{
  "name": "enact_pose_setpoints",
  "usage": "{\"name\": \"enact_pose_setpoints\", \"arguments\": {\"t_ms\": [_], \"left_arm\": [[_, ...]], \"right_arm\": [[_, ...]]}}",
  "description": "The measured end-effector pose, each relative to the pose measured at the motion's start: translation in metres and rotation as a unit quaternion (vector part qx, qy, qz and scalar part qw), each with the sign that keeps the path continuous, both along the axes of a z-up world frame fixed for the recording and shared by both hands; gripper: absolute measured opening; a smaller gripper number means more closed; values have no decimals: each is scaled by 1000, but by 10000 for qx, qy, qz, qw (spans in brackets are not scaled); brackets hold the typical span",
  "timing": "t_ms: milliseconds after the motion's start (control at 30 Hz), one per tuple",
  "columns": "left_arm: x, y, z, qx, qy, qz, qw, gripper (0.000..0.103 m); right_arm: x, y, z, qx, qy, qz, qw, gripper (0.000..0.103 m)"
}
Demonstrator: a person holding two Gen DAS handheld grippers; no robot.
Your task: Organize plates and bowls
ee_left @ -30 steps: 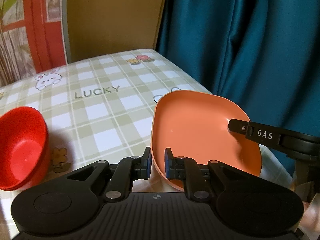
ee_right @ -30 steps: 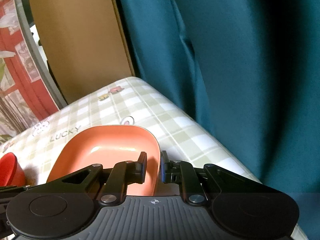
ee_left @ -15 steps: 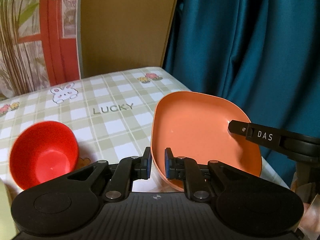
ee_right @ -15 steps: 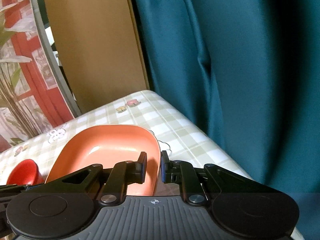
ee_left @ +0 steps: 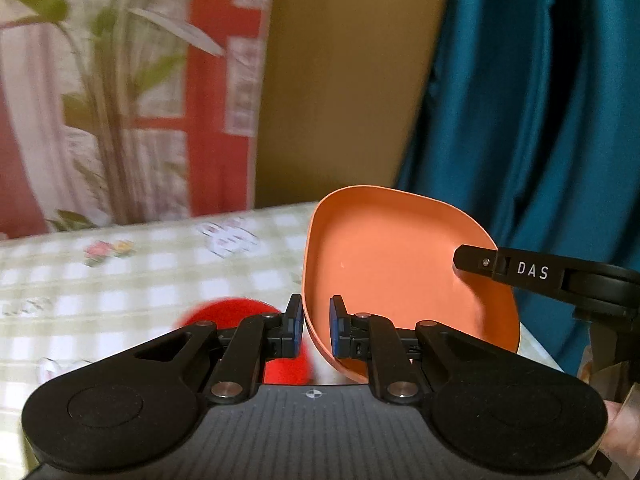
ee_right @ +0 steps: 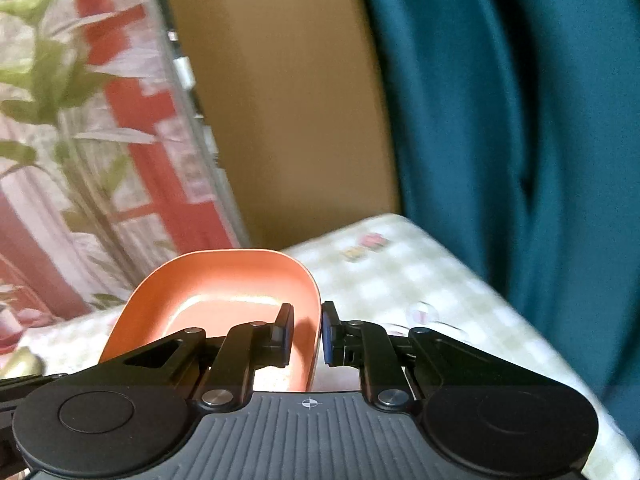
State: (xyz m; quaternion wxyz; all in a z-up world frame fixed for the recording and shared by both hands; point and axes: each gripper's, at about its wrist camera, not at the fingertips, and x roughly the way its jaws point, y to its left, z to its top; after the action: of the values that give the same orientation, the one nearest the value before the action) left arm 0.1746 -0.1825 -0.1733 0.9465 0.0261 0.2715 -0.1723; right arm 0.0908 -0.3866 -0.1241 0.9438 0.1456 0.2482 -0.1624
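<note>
Both grippers, left [ee_left: 316,330] and right [ee_right: 306,332], clench opposite rims of an orange plate [ee_left: 392,276], lifted above the checked surface [ee_left: 120,280]. It looks stiff, light, slick plastic; rims suit gripping. A red bowl [ee_left: 236,312] sits below the left jaws.

— What blocks me on the left side?
— The orange plate [ee_left: 392,280] fills the middle right of my left view, its rim pinched in my left gripper [ee_left: 316,330]; my right gripper [ee_right: 306,332] clamps its other edge. The red bowl [ee_left: 240,312] sits low centre, just behind my left finger.
— And open room?
— The checked tablecloth [ee_left: 120,280] lies bare at middle left of that view, and at middle right of my right view. The teal curtain [ee_right: 500,120] closes off the right, the cardboard panel [ee_left: 340,80] the back.
</note>
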Motion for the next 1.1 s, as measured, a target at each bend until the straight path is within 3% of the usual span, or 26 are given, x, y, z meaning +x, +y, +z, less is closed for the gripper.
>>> {"name": "enact_pose_setpoints", "arguments": {"t_ms": [333, 533, 800, 933, 1100], "left_arm": [[-4, 95, 47, -12, -230, 583, 9980, 15], [-17, 157, 55, -145, -196, 942, 9953, 14], [-35, 204, 31, -402, 97, 1463, 9884, 14], [-42, 215, 7, -694, 370, 1671, 9828, 15], [-50, 213, -14, -768, 599, 1810, 9786, 15]], "right_arm": [[55, 95, 34, -37, -117, 921, 9957, 14], [76, 154, 34, -144, 26, 1540, 9880, 14], [94, 201, 2, -103, 410, 2072, 9774, 14], [96, 208, -14, -59, 624, 2160, 9744, 14], [94, 212, -30, -55, 782, 2300, 9700, 15]]}}
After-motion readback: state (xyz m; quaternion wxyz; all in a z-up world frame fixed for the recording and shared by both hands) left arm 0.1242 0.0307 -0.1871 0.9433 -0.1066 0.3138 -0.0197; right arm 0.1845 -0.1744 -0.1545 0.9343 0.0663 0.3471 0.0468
